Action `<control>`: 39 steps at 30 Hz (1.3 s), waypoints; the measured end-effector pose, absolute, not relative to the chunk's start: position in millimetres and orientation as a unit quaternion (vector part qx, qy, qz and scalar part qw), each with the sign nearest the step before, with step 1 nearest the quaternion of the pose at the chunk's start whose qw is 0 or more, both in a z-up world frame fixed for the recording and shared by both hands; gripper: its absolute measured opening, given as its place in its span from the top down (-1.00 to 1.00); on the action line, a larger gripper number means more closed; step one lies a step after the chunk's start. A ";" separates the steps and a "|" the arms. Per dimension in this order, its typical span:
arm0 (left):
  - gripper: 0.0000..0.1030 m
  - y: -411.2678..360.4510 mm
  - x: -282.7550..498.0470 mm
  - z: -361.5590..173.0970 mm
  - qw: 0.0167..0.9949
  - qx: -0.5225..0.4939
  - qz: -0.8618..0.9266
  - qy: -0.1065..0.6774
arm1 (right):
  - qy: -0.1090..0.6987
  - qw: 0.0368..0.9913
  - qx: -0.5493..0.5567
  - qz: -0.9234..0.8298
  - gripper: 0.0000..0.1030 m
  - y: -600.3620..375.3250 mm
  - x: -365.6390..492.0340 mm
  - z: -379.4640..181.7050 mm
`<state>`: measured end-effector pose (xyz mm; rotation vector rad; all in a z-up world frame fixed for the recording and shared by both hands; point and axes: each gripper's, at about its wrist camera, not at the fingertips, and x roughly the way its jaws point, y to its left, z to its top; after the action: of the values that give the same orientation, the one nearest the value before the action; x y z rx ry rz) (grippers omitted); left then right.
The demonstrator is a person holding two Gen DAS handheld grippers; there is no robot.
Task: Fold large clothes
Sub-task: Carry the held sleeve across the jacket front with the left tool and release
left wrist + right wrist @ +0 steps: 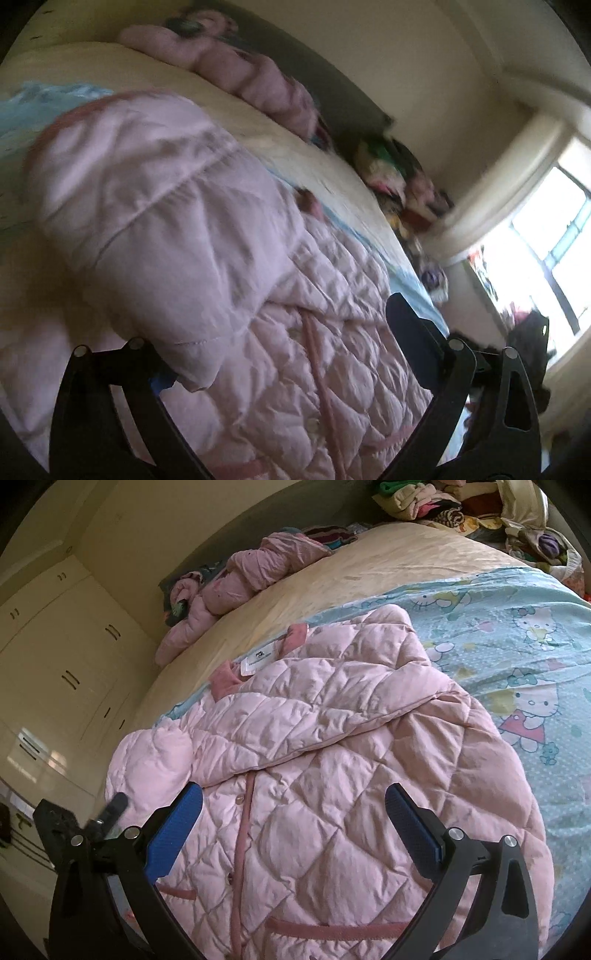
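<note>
Lying front-up on the bed is the pale pink quilted puffer jacket [332, 775], spread over a light blue cartoon-print sheet [517, 657] that is covering part of a cream bedspread [369, 565]. One sleeve [147, 206] is already lying folded across the jacket's chest, while the darker pink collar [227, 679] and the white neck label [260, 659] are pointing toward the far side of the bed. The left gripper [273, 365] is hovering low over the snap placket with its jaws spread wide and nothing pinched; one of its fingers is partly hidden under the edge of the folded sleeve. The right gripper [293, 830] is hanging above the lower front, its blue pads [173, 834] also standing wide apart and touching no fabric. To my eye the sleeve fold is looking done, so the step in hand is likely taking the other side or the hem. Doing it well is going to mean biting both layers of the puffy shell at a seam, lifting evenly, and laying the fold flat so trapped air is not springing it back. A second pink garment [236, 587] and a heap of mixed clothes [443, 502] are waiting farther back.
</note>
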<state>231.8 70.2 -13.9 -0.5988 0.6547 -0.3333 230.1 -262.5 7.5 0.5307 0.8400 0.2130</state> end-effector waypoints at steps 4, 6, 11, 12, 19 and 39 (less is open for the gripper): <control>-0.64 98.6 224.6 -17.5 0.878 -0.355 -0.125 0.296 | 0.406 0.872 0.252 0.107 -0.91 -255.7 232.9 5.4; 0.39 111.2 225.1 -19.1 0.880 -0.364 -0.093 0.289 | 0.407 0.871 0.251 0.109 -0.91 -254.0 233.5 4.5; 0.81 121.6 227.0 -2.6 0.901 -0.338 -0.076 0.263 | 0.406 0.872 0.249 0.108 -0.91 -255.4 233.8 4.8; 0.82 118.8 227.9 3.5 0.906 -0.326 -0.078 0.258 | 0.406 0.872 0.251 0.106 -0.91 -257.0 233.6 4.6; 0.82 52.7 232.6 53.6 0.961 -0.106 -0.127 0.220 | 0.395 0.877 0.258 0.089 -0.91 -276.7 231.2 9.3; 0.74 -62.6 254.2 -18.6 0.917 0.115 -0.231 0.303 | 0.379 0.878 0.289 0.034 -0.91 -332.1 232.1 9.8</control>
<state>254.2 -62.6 -18.6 0.2376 0.6242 -0.4751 232.1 -332.1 9.8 0.6030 0.7905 0.0713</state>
